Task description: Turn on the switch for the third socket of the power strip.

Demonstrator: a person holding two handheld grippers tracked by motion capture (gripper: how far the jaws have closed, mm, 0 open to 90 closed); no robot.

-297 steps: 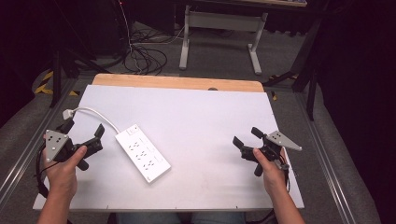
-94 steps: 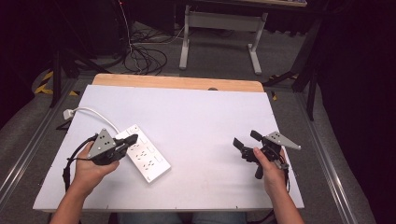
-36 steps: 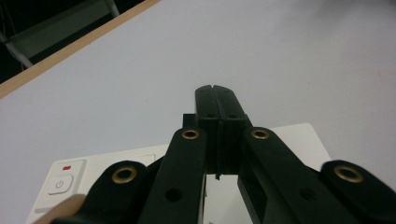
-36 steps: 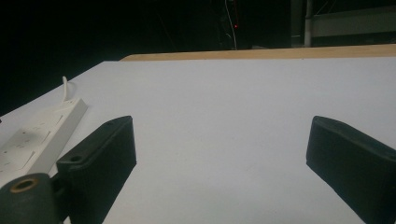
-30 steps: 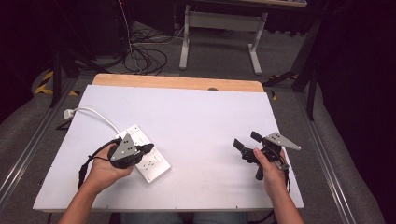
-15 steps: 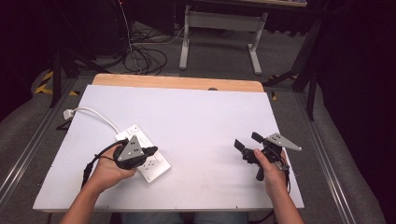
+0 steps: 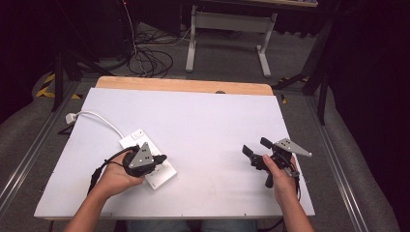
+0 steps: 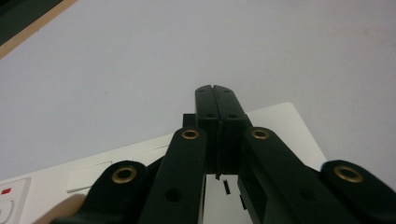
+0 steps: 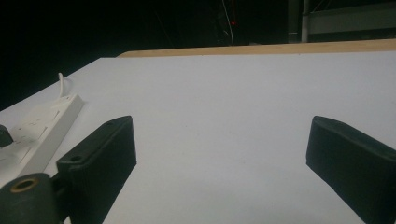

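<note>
High view, left to right: white plug (image 7: 70,117) at the far left edge of the white table (image 7: 212,121), white cord (image 7: 99,121) curving from it to the white power strip (image 7: 155,171), lying diagonally on the left half of the table. Left gripper (image 7: 157,159) held right over the strip's near half, grey three-cornered plate on top, left hand (image 7: 116,176) wrapped around the grip, black cable looping behind the wrist. Bare tabletop in the middle. Right gripper (image 7: 256,151) well apart on the right half, near the front edge, right hand (image 7: 280,176) around it, jaws pointing towards the strip

Left gripper view: both black jaws pressed together along their whole length, nothing between them, tips (image 8: 216,93) above the strip's far end (image 8: 289,126); socket slots visible under the jaws, a switch with a red mark (image 8: 7,193) at the bottom left corner; whether the tips touch the strip, impossible to tell

Right gripper view: jaws spread wide, bare white tabletop between them (image 9: 222,140); power strip (image 9: 46,123) at the left edge, cord rising behind it; wooden edge strip (image 9: 280,48) along the far side of the table
</note>
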